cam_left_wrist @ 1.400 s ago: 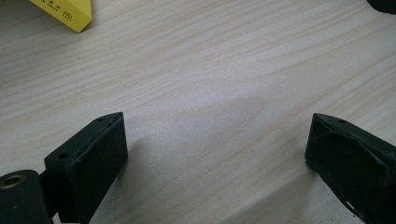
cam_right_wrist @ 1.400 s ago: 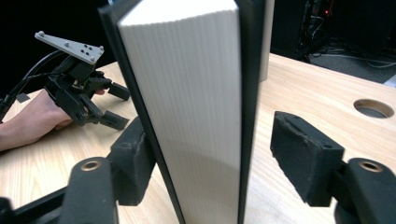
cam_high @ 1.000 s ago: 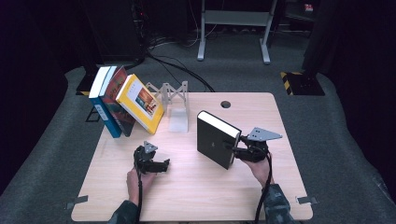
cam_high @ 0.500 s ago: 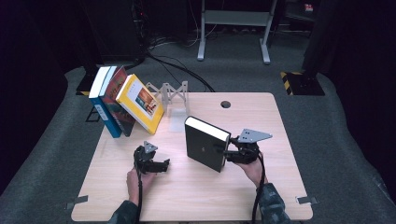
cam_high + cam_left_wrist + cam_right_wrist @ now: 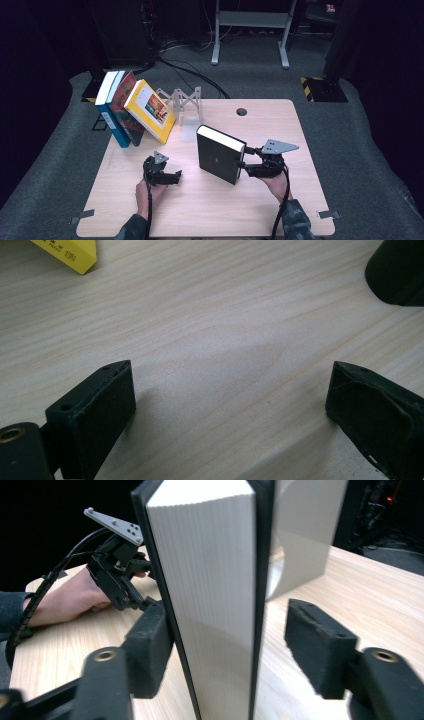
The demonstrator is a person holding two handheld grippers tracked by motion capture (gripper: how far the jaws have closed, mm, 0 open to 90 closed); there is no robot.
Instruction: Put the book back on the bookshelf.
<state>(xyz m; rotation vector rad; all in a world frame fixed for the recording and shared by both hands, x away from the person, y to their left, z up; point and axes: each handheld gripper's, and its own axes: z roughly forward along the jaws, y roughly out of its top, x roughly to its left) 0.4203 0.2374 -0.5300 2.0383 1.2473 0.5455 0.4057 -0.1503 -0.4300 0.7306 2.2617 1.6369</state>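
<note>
Black book point(image 5: 210, 595) upright between just-opened right gripper point(image 5: 230, 640) jaws, lower edge cut off; left gripper point(image 5: 230, 405) jaws spread, empty.

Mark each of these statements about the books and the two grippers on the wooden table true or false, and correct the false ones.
1. The thick black hardcover book stands upright on the light wooden table. True.
2. The left gripper holds the yellow book. False: its jaws stand open over bare table.
3. The right gripper has the black book between its jaws. True: the jaws have just been opening, and one pad stands clear of the cover.
4. The yellow book lies flat on the table. False: it leans against the other books.
5. A round hole sits near the table's far edge. True.
</note>
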